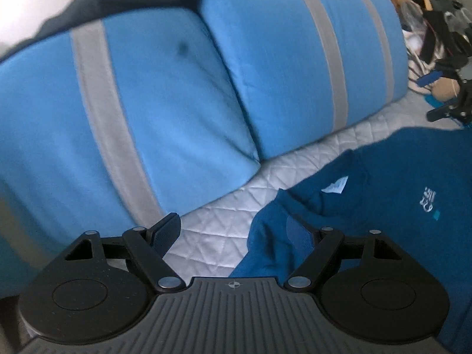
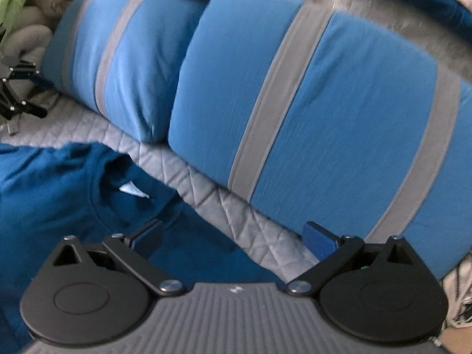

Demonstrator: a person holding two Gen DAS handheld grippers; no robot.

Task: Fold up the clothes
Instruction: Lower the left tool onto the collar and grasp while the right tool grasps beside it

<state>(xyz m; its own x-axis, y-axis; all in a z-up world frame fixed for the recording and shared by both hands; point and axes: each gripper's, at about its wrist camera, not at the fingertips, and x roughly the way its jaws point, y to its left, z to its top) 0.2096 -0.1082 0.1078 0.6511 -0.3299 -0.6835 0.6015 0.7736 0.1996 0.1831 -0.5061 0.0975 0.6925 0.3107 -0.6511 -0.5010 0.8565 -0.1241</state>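
Ahead of the left gripper [image 1: 233, 233] bare quilt [image 1: 212, 221] lies free up to the cushions [image 1: 165, 124] walling the far side, while the shirt [image 1: 398, 183] covers its right and clutter [image 1: 436, 29] crowds the far right.

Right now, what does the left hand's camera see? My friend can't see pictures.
The open left gripper hovers over a dark blue shirt lying on a quilted white bed cover. Two blue pillows with grey stripes lean behind it.
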